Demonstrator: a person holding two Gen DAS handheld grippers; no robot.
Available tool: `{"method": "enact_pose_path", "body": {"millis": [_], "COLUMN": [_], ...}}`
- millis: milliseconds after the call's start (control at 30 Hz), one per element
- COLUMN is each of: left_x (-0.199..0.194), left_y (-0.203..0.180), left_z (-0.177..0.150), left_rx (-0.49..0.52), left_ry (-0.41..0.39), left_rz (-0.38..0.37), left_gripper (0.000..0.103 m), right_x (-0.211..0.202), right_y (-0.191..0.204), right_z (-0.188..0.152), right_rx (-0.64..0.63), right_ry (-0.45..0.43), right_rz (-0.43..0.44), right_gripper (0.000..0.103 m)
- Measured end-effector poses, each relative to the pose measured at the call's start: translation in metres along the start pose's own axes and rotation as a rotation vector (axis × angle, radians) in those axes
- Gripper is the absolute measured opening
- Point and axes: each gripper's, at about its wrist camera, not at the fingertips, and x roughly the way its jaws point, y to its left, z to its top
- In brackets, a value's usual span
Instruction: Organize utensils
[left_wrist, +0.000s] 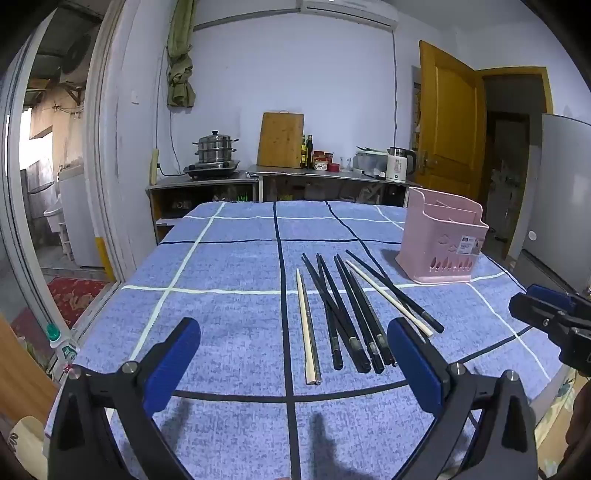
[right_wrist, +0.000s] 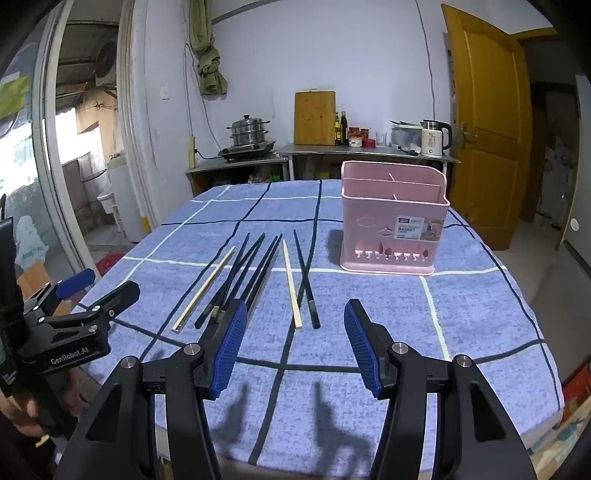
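A home kitchen, plain and lived-in. Against the pale back wall, a steel counter (left_wrist: 332, 173) with a stacked steamer pot (left_wrist: 215, 147) on a single burner, a wooden cutting board (left_wrist: 280, 140) leaning upright, oil bottles (left_wrist: 306, 151), sauce jars and a white electric kettle (left_wrist: 399, 164). Nearer, a table under a blue checked cloth (left_wrist: 229, 295) with chopsticks (left_wrist: 343, 314) and a pink utensil basket (right_wrist: 393, 221), a yellow wooden door (right_wrist: 484, 122) at right, a sliding glass door (left_wrist: 33, 192) at left.
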Motion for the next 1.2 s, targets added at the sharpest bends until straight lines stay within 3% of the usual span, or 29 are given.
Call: {"method": "enact_pose_path", "body": {"millis": [1200], "left_x": [-0.0056], "left_y": [-0.0045], "left_z": [0.0003], "left_rx": [-0.013], "left_ry": [0.0], "left_rz": [-0.019], "left_gripper": [0.103], "right_x": [-0.0053], "right_y": [0.0035], "right_z": [0.0], "right_rx": [-0.007], "right_ry": [-0.016], "right_rz": [-0.009], "right_gripper": [0.056]}}
